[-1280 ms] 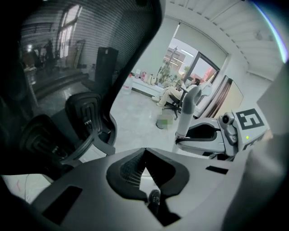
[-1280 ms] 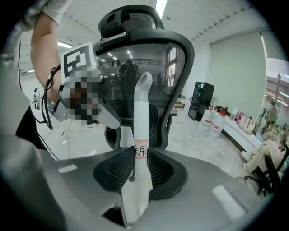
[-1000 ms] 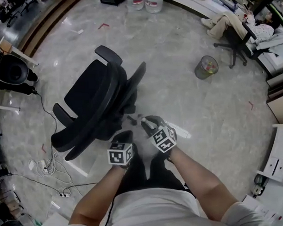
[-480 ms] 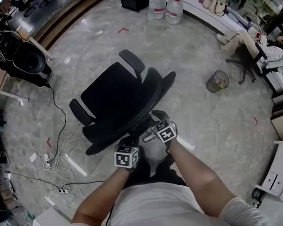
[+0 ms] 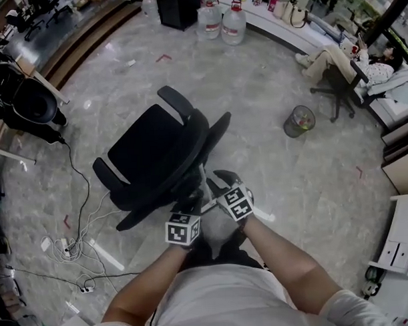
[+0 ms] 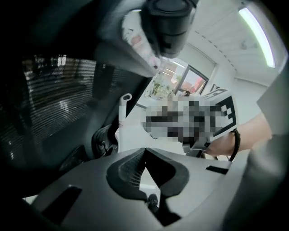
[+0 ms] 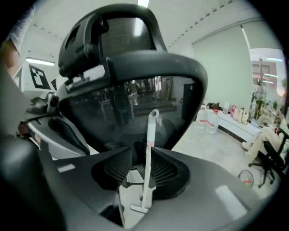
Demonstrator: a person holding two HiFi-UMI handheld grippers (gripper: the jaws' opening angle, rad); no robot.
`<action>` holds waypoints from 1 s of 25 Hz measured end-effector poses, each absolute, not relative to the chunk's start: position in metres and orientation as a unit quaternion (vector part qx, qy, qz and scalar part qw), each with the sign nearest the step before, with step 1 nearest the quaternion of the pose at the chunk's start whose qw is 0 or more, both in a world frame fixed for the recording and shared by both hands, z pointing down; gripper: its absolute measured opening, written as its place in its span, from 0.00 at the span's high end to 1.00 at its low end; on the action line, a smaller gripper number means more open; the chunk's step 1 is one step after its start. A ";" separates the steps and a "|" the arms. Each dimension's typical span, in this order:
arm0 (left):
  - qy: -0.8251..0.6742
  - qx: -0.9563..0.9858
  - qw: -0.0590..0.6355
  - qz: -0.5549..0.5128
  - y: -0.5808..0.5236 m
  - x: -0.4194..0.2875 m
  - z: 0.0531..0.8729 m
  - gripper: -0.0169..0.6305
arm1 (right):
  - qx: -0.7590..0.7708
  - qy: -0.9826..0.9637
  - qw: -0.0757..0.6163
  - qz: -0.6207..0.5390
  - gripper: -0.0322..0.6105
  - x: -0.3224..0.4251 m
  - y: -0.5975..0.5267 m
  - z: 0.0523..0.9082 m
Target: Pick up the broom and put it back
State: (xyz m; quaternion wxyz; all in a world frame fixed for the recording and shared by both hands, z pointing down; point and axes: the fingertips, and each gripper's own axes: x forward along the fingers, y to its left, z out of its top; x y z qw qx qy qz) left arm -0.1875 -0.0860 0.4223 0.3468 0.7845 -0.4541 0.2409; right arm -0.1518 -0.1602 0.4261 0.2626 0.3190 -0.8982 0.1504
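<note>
Left tool (image 5: 188, 205): in the person's left hand, nearest the body. Its two dark jaws meet at the tips in the left gripper view (image 6: 144, 155), with nothing between them.
Right tool (image 5: 219, 181): just beside the left tool, on its right. Its jaws are opening (image 7: 140, 169); the ribbed pads stand wide apart and neither presses on anything.
Broom: slim white plastic broom handle (image 7: 149, 153) with a hanging loop at its top end. It stands nearly upright between the right tool's jaws and shows as a thin pale line in the head view (image 5: 205, 182).
Chair: black mesh-backed office chair (image 5: 157, 154), tipped over on the floor directly beyond both tools. The handle's looped end shows against its mesh back (image 7: 135, 90); contact cannot be told.
Floor: polished grey marbled floor (image 5: 268, 76).
Cables: white cables (image 5: 79, 220) lie left of the chair.
Bin: clear round waste bin (image 5: 299, 121), well apart, to the chair's right.
Bottles: two large clear water bottles (image 5: 222, 21), farthest away.
</note>
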 end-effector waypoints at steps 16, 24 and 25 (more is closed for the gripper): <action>-0.423 0.868 0.234 0.114 -0.116 0.020 0.208 0.96 | 0.384 -0.903 0.118 0.152 0.95 0.042 -0.100 0.199; -0.435 0.874 0.195 0.098 -0.114 0.078 0.179 0.96 | 0.383 -0.909 0.096 0.133 0.95 0.092 -0.097 0.174; -0.437 0.873 0.194 0.098 -0.114 0.080 0.178 0.96 | 0.383 -0.909 0.095 0.134 0.95 0.094 -0.098 0.173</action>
